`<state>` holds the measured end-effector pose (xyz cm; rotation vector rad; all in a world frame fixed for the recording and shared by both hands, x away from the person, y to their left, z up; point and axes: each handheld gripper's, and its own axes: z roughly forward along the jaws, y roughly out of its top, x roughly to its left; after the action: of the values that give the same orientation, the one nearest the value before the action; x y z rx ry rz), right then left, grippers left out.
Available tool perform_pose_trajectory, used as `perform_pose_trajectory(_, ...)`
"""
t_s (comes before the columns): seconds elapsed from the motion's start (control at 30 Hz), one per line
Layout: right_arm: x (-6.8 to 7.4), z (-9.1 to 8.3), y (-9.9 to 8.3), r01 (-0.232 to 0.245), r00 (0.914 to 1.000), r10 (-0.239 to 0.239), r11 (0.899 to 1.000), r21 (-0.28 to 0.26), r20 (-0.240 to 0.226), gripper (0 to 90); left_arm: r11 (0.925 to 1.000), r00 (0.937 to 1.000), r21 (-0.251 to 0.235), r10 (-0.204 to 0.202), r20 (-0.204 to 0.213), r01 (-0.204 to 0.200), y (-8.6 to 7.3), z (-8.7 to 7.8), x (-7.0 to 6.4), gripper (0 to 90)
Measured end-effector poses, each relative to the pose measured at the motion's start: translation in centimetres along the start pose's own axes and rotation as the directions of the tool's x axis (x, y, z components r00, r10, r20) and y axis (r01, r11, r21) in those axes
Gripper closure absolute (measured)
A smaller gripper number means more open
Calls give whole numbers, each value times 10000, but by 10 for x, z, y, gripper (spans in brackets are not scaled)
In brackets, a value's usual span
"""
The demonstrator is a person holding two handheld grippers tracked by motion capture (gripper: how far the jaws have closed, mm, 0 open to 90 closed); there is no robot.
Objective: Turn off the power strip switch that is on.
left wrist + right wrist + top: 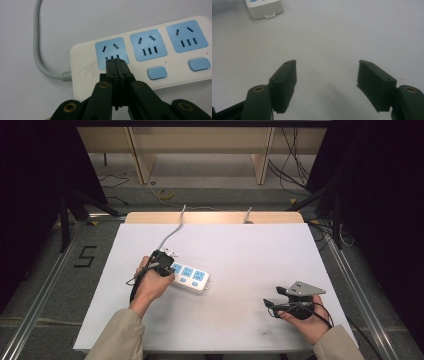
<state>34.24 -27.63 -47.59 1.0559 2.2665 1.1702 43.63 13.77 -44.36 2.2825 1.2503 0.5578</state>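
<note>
- Plainly, the left claw (117,65) has its jaws pressed together with nothing between them; the tips sit on, or just above, the socket nearest the cord on the white power strip (140,53); actual contact cannot be told.
- Ahead of that claw, the strip's long axis runs crosswise, off to its right in the left gripper view; two more blue sockets and two blue switch buttons (157,72) follow along it; the grey cord (37,50) leaves the strip's end to the claw's left and curves away.
- On the white surface (240,255), the left hand (150,285) is by far the nearer to the strip; any poke or press at a socket or switch looks like its job.
- Well apart from the strip, the right claw (326,82) is spread wide and empty, low over bare surface; the strip's far end lies ahead and to its left.
- No containers appear on the surface.
</note>
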Motion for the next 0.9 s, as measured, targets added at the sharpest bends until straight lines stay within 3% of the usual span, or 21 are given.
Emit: perform_pose_trajectory(0.9,0,-1,0,-52,10000,52,10000,-37,18,328,9966,9998,-821,91,180,-76,-8,-22,2,877)
